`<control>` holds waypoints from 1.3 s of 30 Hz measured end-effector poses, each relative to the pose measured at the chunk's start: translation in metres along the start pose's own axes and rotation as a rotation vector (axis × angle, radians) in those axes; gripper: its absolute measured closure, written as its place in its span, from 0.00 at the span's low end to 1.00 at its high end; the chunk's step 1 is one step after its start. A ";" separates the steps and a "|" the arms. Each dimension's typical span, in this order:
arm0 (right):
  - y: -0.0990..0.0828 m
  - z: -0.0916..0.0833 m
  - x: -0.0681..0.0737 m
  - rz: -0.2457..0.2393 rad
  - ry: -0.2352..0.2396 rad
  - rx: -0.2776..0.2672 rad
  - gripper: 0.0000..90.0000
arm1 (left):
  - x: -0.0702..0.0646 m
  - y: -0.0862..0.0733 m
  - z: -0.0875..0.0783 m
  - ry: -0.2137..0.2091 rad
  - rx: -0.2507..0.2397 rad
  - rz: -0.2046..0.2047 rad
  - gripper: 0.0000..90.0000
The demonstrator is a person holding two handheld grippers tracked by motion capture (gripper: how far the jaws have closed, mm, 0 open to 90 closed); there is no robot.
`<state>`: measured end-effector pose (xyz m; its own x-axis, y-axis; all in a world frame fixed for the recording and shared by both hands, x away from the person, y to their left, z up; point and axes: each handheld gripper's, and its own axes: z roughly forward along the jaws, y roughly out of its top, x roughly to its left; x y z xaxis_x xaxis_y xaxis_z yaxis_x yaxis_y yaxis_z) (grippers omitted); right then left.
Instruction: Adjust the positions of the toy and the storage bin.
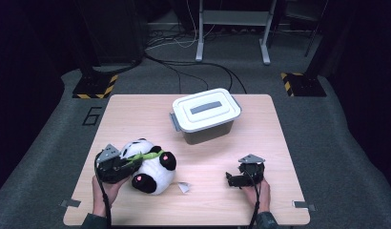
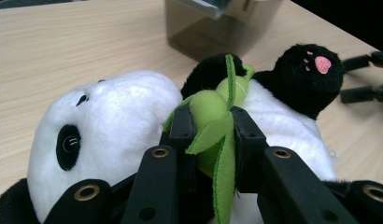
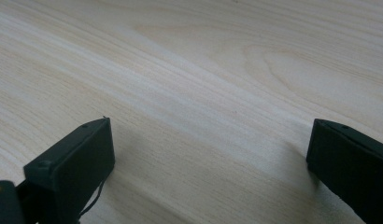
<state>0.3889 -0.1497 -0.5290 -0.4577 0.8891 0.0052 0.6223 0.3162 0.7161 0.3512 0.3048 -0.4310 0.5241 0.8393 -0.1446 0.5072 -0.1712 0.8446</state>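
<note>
Dark room, grey carpet floor (image 1: 327, 143), cables and metal frame legs at the far side. Light wood tabletop (image 1: 136, 109) at centre in the high view.

Panda (image 1: 150, 169): plush toy, lying on its side at the near-left part of the tabletop. White head toward the left claw, black limbs with pink paw marks toward the right. Green felt bamboo (image 2: 213, 121) across the chest, leaves fanned out. White tag (image 1: 184, 187) on the tabletop just beside the lower body.

Left claw (image 1: 131, 162): clenched on the bamboo. In the left gripper view, both black jaws pressed against the green stalk from either side, leaves protruding above and below the pinch. Claw body against the head end of the panda, held by the left hand (image 1: 105, 188) near the front edge. Grey three-cornered plate on top of the claw.

Right claw (image 1: 230, 179): released. In the right gripper view, jaws wide apart, bare wood grain between them, nothing gripped. Positioned at the near-right part of the tabletop, well apart from the panda, jaws pointing left toward it. Held by the right hand (image 1: 259, 191).

Box (image 1: 205, 114): dark translucent body, white lid closed, grey latches at the ends, recessed handle on the lid. Located at the far centre of the tabletop, apart from both claws and the panda.
</note>
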 end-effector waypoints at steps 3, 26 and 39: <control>0.000 0.000 0.000 0.000 0.000 0.000 0.00 | 0.005 0.000 -0.004 0.040 -0.008 -0.017 0.83; 0.000 0.000 0.000 0.002 0.001 0.000 0.01 | 0.036 -0.009 0.003 0.243 -0.028 -0.094 0.79; 0.000 0.000 0.000 0.003 0.000 0.000 0.01 | 0.024 -0.018 -0.019 0.280 -0.038 -0.078 0.17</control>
<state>0.3887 -0.1497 -0.5290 -0.4563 0.8898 0.0074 0.6234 0.3137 0.7163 0.3412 0.3374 -0.4402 0.2723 0.9599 -0.0659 0.5100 -0.0859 0.8559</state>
